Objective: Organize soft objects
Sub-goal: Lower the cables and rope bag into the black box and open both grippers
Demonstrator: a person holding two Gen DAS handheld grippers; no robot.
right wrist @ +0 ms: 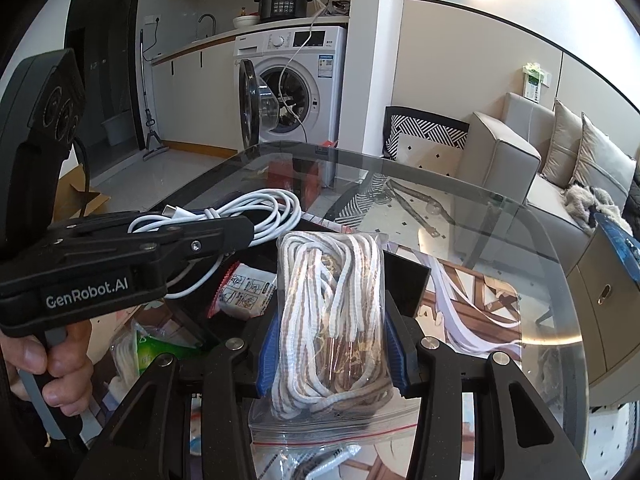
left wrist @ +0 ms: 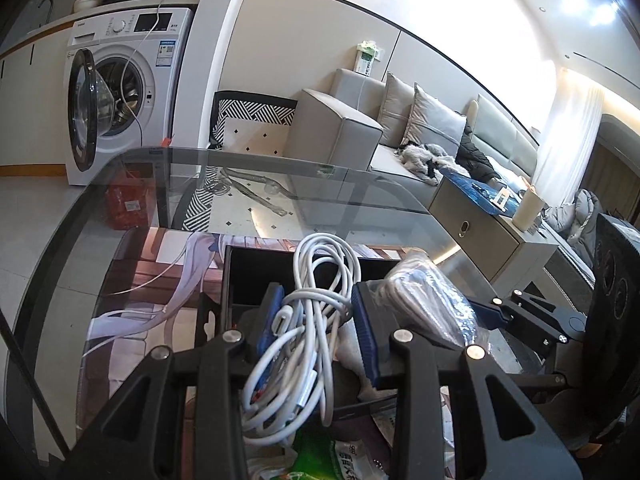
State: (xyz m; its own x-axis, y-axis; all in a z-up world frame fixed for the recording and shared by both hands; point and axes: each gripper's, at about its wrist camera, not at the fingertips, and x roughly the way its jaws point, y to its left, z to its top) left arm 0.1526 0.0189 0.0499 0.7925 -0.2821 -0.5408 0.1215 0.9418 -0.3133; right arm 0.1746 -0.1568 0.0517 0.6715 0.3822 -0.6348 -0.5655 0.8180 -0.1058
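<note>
Left tool (left wrist: pixel 316 320) grips the cable (left wrist: pixel 308 320), right tool (right wrist: pixel 330 344) the laces bag (right wrist: pixel 332 320); the black box (left wrist: pixel 256 272) lies just ahead, below both.

Legible text, one item: "GenRobot.AI" in white letters on a black tag on the side of the left hand-held gripper (right wrist: pixel 230 228), seen from the right wrist view. Washing machine (right wrist: pixel 296 80) panel labels, printed packets: too small or blurred to read.
</note>
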